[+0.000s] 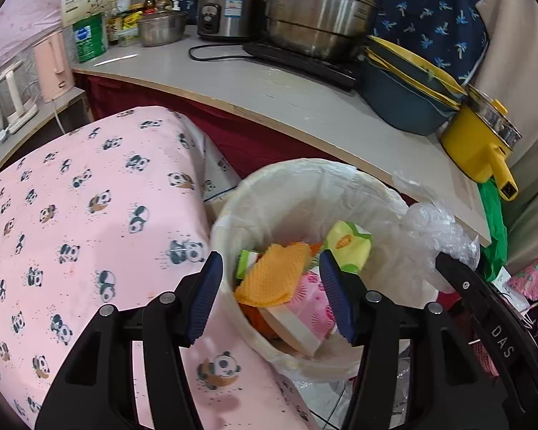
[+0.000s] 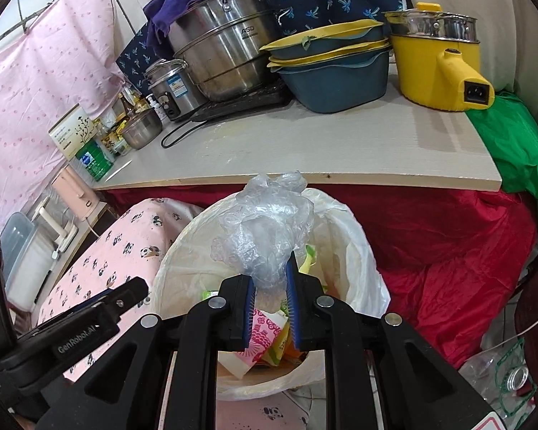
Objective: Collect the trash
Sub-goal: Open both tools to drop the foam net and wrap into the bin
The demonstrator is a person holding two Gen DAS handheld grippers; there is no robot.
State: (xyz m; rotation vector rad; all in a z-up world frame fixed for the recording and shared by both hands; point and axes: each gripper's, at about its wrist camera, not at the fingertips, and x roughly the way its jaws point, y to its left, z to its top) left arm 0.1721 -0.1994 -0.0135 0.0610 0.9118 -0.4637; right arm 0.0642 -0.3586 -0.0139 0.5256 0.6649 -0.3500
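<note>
Plastic wrap (image 2: 265, 229) hides bin (image 2: 362, 251) contents — right tongs (image 2: 270, 304) clamped.

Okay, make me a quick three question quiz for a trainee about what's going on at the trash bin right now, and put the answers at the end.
1. True or false: the right hand-held gripper is shut on crumpled clear plastic above the lined trash bin.
2. What does the left hand-held gripper hold?
A. an orange waffle-textured cloth
B. nothing, its jaws stand open
C. a pink carton
3. Fill in: inside the bin, the orange waffle-textured cloth lies on top of a ____ flower-print carton.

Key: 1 true. 2 B. 3 pink.
</note>
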